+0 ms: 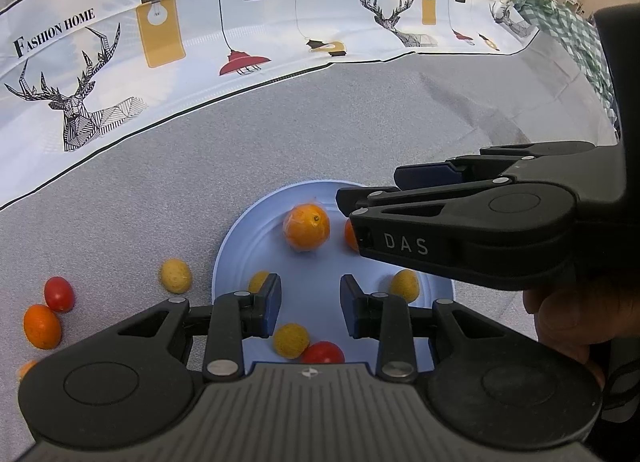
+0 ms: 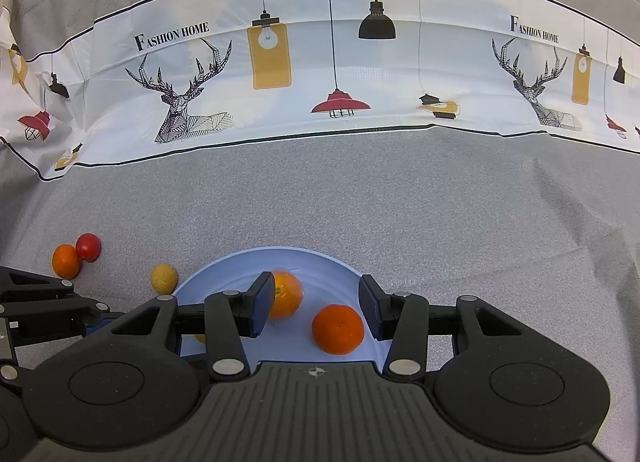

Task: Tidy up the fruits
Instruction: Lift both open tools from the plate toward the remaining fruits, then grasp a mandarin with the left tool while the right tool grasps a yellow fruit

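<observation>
Blue plate point(image 1: 240, 246): held two oranges point(image 2: 338, 329), small yellow fruits point(image 1: 291, 340). Left hand-held gripper point(image 1: 310, 304) and right hand-held gripper point(image 2: 316, 308) hovered above it, jaws narrowly parted, empty.

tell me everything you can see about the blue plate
The round pale blue plate looks like smooth plastic or enamel, with a shallow raised rim and faint concentric rings. It lies flat on the grey woven tablecloth. On it rest two oranges, one of them apparently in clear wrap, several small yellow fruits and a red tomato. Both claws hover above it, open, touching nothing; its near edge is hidden behind them.
</observation>
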A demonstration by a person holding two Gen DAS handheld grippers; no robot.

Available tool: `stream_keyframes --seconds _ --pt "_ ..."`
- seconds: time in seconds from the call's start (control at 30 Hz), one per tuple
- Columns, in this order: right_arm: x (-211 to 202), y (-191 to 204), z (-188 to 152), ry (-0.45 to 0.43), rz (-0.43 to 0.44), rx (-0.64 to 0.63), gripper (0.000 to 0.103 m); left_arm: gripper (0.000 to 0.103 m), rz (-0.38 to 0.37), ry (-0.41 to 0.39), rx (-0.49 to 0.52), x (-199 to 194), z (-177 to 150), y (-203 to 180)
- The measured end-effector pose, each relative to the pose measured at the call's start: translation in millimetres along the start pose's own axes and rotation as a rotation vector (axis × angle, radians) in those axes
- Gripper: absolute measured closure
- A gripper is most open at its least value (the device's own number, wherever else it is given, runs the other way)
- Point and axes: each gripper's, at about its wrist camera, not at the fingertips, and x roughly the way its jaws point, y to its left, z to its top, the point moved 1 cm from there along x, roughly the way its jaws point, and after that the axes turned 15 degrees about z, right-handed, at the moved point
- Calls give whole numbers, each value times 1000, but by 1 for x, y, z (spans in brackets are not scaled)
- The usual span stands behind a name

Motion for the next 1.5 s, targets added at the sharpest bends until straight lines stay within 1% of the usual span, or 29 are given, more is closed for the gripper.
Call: stream_keyframes --seconds 0.27,0.33,0.4,0.43,0.47,0.5,0.57,0.63,0.7,0.8,0.87,0.93,0.97,1.0,1.07,1.13,1.17,1.2,1.23,1.27,1.3,1.33,1.37,1.4,1.43,1.5 --pt "1 0 0 -5 -1 1 55 67 9 -2 -2 1 3 5" --pt "1 0 1 -13 -1 3 55 69 17 -6 -6 1 3 9" --pt "0 1 2 -25 3 6 55 74 37 -10 -22 1 3 14" --pt "0 3 4 -33 8 8 58 76 49 -12 -37 0 2 18" --pt "-1 4 6 -43 16 9 64 77 61 -15 -54 -1 3 24" --pt "-2 6 7 -52 25 8 68 78 70 -22 -73 -4 3 30" --pt "-3 11 11 -71 47 7 77 84 95 -38 -134 -12 6 52" --pt "-4 18 15 -91 80 8 78 84 128 -53 -234 -25 6 87" --pt "-4 23 18 -109 112 17 78 84 161 -66 -360 -39 3 127" --pt "0 32 22 -113 160 37 78 84 203 -75 -559 -55 -18 186" --pt "5 39 22 -102 196 44 77 84 231 -51 -645 -53 -37 206" --pt "14 48 21 -81 233 41 77 84 240 13 -692 -38 -55 215" --pt "19 52 19 -72 246 35 77 84 234 65 -700 -26 -59 217" --pt "26 58 17 -60 259 27 77 84 225 81 -702 -18 -59 219" --pt "38 68 12 -29 272 11 77 84 238 84 -673 -4 -51 220" --pt "51 76 8 -17 277 -14 76 81 255 73 -649 5 -42 222" --pt "58 80 5 -3 267 -27 76 78 258 72 -649 10 -40 222" --pt "64 83 4 4 256 -40 76 69 258 81 -652 15 -38 223" --pt "68 86 3 -7 256 -57 75 63 260 90 -655 19 -38 222" --pt "72 89 2 -11 255 -75 73 55 264 93 -651 22 -39 222" --pt "79 92 1 12 243 -88 70 51 270 94 -637 26 -39 221" --pt "84 95 0 30 235 -107 67 50 280 96 -618 28 -39 220" --pt "86 99 0 29 235 -133 59 48 291 100 -601 30 -39 219" --pt "89 102 -1 27 229 -159 55 48 298 102 -589 31 -43 216" --pt "95 104 -4 38 212 -183 53 47 296 106 -577 33 -44 215" --pt "108 106 -8 83 175 -206 53 47 292 120 -557 38 -45 214"
